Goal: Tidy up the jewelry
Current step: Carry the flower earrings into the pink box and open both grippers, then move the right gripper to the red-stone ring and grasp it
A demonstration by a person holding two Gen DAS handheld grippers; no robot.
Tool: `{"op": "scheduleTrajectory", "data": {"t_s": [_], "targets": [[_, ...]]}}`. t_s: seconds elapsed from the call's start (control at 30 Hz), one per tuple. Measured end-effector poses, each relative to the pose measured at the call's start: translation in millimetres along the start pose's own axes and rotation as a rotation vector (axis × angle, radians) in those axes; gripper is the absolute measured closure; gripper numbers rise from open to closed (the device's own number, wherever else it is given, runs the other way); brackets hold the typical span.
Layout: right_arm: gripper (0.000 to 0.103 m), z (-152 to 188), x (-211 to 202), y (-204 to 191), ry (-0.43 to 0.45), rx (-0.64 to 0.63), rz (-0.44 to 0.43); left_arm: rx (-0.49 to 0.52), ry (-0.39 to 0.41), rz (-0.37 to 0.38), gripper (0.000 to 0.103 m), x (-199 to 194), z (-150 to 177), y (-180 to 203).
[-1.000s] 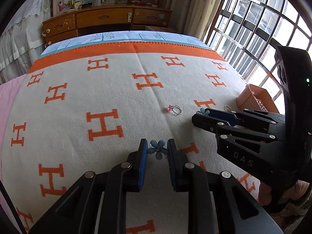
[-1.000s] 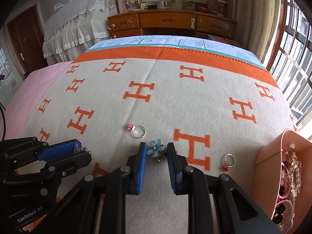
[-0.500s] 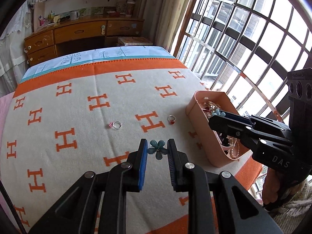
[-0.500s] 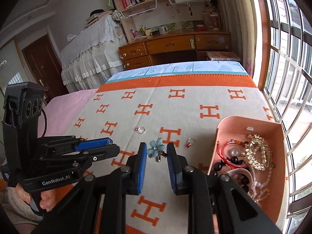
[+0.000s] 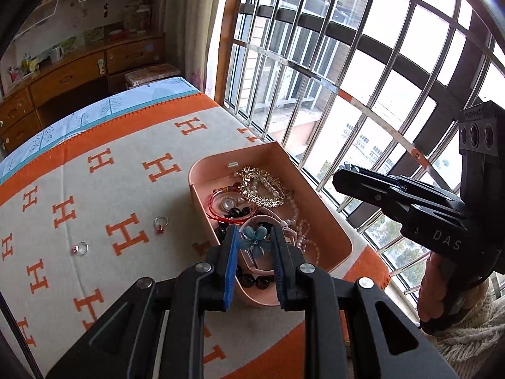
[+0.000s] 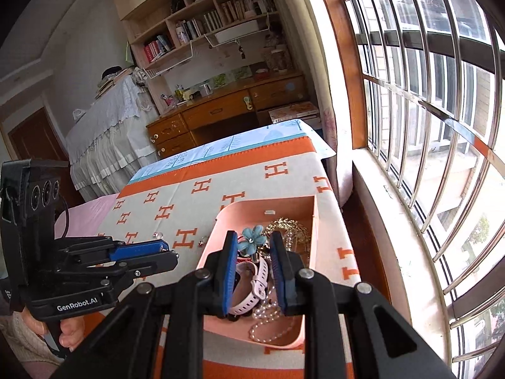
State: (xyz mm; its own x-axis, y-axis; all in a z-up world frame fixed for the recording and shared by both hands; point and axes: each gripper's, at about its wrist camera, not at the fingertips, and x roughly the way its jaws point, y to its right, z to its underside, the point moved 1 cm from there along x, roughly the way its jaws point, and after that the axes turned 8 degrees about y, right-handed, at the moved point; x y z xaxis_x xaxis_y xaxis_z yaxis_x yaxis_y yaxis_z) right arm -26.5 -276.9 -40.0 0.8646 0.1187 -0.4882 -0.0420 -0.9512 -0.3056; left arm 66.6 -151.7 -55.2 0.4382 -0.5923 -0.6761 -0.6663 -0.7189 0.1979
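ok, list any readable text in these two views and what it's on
"DAS": side of the right gripper, left wrist view.
"GenRobot.AI": side of the left gripper, right wrist view.
"H": repeated orange letters on the blanket.
Book spines on the shelf: too small to read.
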Motion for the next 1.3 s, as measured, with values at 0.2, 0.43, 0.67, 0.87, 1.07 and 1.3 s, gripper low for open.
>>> {"op": "scheduleTrajectory", "data": {"t_s": [0.2,0.43,0.67,0.87,1.07,1.3], "targets": [[0.082,14.8,0.8,18.2,-0.044,0.026,-0.018,0.02,-0.064,-0.003,0.084,30.9,5.2,16.1],[0.082,27.1,0.1,13.4,-0.076,-0.026,-0.049,0.057,-0.054,-0.054,0.039,35.6,8.4,24.0],[0.081,32.6,7.7,12.3,-0.094,-0.037,-0.038,0.085,-0.012,-0.107,0.035,19.8,11.1,20.2],[0.08,37.3,16.8,7.8,-0.129,-0.052,-0.022,0.046,-0.01,-0.146,0.026,10.8,17.7,4.5],[0.068,38.0,15.7,6.1,-0.128,-0.041,-0.025,-0.015,0.002,-0.166,0.019,-0.7,22.7,-13.7],[0.068,38.8,14.4,-5.8,-0.124,-0.064,-0.022,-0.108,-0.03,-0.188,0.017,-14.9,42.1,-41.8]]}}
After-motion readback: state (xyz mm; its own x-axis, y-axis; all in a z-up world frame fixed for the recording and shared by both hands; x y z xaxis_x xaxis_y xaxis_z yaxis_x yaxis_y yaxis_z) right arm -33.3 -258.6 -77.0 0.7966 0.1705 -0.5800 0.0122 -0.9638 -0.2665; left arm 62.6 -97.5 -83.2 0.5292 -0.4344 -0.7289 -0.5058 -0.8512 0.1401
